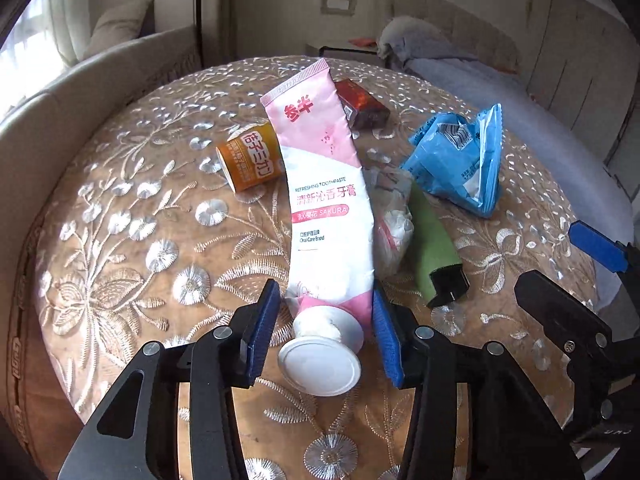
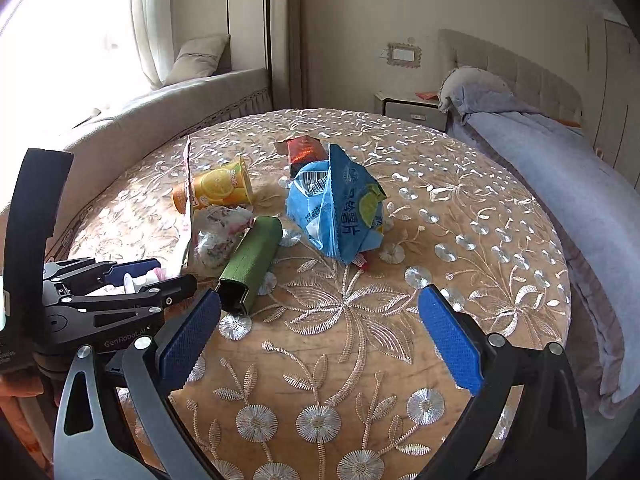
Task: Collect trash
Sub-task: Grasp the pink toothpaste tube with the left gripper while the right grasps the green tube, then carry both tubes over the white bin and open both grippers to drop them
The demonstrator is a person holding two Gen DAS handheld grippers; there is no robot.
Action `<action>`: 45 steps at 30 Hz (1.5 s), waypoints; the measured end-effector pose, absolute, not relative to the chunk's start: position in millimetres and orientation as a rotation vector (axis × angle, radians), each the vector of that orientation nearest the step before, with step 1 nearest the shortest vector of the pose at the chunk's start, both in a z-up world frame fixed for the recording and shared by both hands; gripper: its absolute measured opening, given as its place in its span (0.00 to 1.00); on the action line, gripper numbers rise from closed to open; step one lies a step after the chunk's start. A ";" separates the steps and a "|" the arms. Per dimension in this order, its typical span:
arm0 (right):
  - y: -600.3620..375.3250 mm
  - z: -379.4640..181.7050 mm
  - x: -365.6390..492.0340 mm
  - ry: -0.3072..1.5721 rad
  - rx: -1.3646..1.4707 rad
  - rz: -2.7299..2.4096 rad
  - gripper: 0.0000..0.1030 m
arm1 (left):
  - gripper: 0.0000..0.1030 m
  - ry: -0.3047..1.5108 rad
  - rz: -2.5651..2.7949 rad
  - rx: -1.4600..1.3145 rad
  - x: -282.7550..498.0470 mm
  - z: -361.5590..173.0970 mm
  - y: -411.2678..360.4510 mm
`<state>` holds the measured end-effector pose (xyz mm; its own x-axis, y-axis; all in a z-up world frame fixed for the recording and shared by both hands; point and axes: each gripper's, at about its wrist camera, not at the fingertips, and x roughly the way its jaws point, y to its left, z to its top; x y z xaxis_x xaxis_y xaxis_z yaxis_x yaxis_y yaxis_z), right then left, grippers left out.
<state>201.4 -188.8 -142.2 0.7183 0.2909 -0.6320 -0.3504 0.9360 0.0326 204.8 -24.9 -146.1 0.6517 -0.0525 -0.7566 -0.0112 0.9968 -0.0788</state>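
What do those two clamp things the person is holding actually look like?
Both are black, scissor-like linkage frames joined by silver rivets. Each left gripper finger ends in a flat blue pad with a fine ribbed texture; the right gripper has the same blue pads. Seen from the right wrist camera, the left one's body carries pale "GenRobot.AI" lettering.

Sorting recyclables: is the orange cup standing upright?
No, the orange printed paper cup lies on its side on the embroidered round table.

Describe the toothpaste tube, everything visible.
The toothpaste tube is soft plastic, pink and white, printed "Refreshing Toothpaste" and "Sakura". Its white flip cap is shut; the far end is crimped. It lies lengthwise on the embroidered table, cap nearest, with the left gripper closed around its neck, beside the green bottle.
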 end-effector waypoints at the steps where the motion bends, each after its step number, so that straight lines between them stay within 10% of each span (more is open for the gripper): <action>1: -183.2 -143.9 206.6 0.701 -0.091 0.366 0.96 | 0.42 0.861 -0.022 -0.073 206.4 -146.1 -22.0; 6: -160.4 -158.8 231.1 0.828 -0.089 0.391 0.94 | 0.41 0.852 -0.029 -0.071 207.3 -145.7 -6.8; 13: -132.0 -170.0 230.3 0.827 -0.164 0.415 0.32 | 0.41 0.826 -0.045 -0.088 196.6 -146.0 6.0; 45: -274.8 -122.4 79.0 0.579 0.114 0.266 0.27 | 0.41 0.644 -0.312 0.026 88.8 -77.0 -102.3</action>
